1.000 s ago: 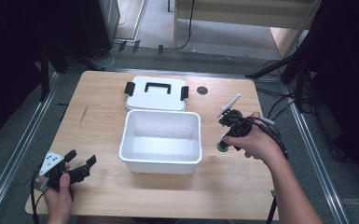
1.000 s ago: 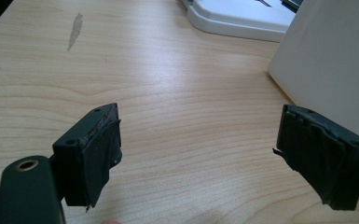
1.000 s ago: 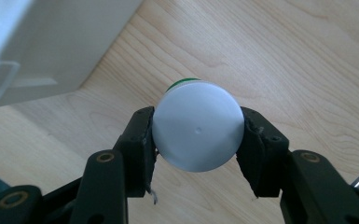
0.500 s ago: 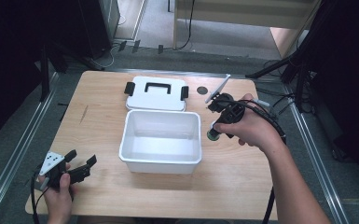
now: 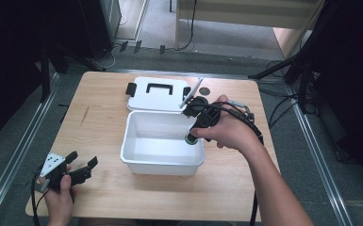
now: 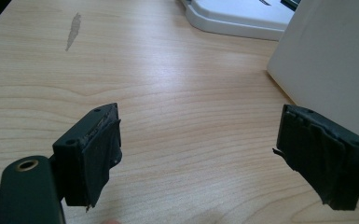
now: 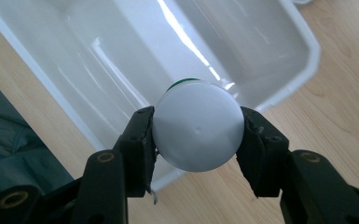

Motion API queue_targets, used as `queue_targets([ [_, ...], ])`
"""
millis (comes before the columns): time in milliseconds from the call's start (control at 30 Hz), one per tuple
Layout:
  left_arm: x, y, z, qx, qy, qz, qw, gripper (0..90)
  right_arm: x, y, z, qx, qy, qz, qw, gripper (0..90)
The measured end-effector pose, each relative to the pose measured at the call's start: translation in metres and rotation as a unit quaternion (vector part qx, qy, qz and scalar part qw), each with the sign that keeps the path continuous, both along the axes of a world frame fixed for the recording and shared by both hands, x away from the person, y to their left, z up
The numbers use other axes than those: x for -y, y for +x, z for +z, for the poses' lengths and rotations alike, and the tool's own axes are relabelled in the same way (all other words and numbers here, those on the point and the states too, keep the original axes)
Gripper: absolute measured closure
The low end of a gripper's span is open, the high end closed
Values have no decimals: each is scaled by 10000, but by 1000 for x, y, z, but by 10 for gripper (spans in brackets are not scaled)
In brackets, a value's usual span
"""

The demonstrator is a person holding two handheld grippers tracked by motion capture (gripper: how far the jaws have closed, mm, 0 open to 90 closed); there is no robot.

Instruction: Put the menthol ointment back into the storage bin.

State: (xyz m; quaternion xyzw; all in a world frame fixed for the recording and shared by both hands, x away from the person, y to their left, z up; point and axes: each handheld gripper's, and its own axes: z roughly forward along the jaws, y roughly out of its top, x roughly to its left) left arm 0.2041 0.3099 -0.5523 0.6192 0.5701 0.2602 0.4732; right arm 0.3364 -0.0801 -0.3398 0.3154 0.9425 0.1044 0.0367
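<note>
My right gripper (image 7: 196,135) has its jaws clamped on a round white-capped bottle (image 7: 196,131) with a green edge, held over the right rim of the open white bin (image 5: 162,162) in the middle of the table (image 5: 99,117). My left gripper (image 5: 78,165) rests near the table's front left corner, jaws spread wide and holding nothing. The bin's lid (image 5: 158,94), with its black handle, lies flat just behind the bin.

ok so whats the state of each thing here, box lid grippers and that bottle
box: open, nothing visible inside, upright on the table
lid: off, lying flat behind the box, handle up
bottle: white cap on, clamped in the right gripper above the box
left gripper: open, holding nothing, low over the table
</note>
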Motion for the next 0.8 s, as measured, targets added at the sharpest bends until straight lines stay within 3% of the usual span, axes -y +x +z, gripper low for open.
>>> queue_targets([
  [167,0,0,0,26,-13,0,10000,147,-16,5,-25,-133,-88,88,9998,516],
  [433,0,0,0,33,-22,-3,10000,147,-26,11,-58,-324,-238,100,9991,515],
  [800,0,0,0,-1,6,-3,10000,147,-36,10,-85,-416,-375,171,9983,515],
])
